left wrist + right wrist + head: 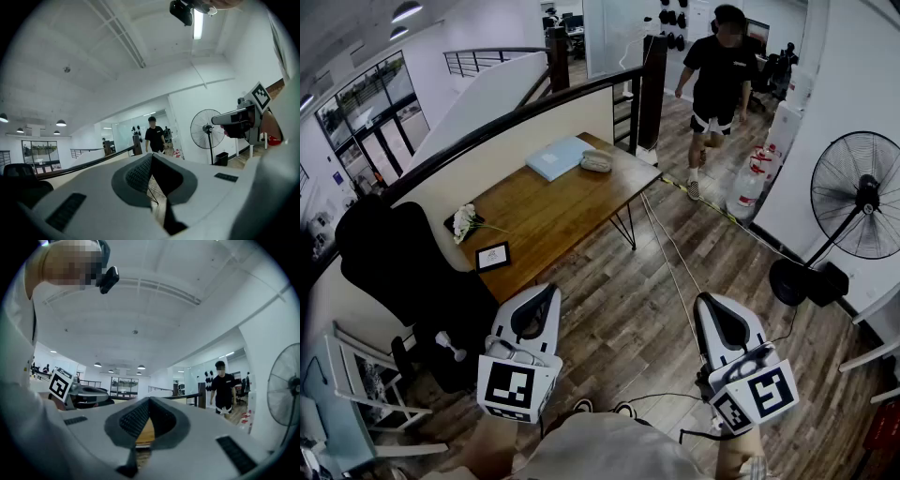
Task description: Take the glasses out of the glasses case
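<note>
**A:** Glasses case (596, 161): where was it to be found?

**B:** It was seen at the far end of the wooden tabletop (553, 214), just beside a flat pale-blue item (558, 157) and well apart from both grippers. Whether its lid was raised could not be made out at that range. No glasses were seen outside it.

**A:** And how were the jaws held?

**B:** The jaws of the left gripper (546, 292) were pressed together with nothing between them. Those of the right gripper (703, 298) were likewise clenched and empty. Both grippers were held level above the wooden floor, short of the tabletop.

**A:** Which step was judged to be in hand?

**B:** Only the approach. The case was judged not yet reached.

**A:** What was called for next?

**B:** The grippers would have to be carried forward to the far end and the jaws released. The case would likely have to be steadied by one gripper while the lid was lifted by the other.
</note>
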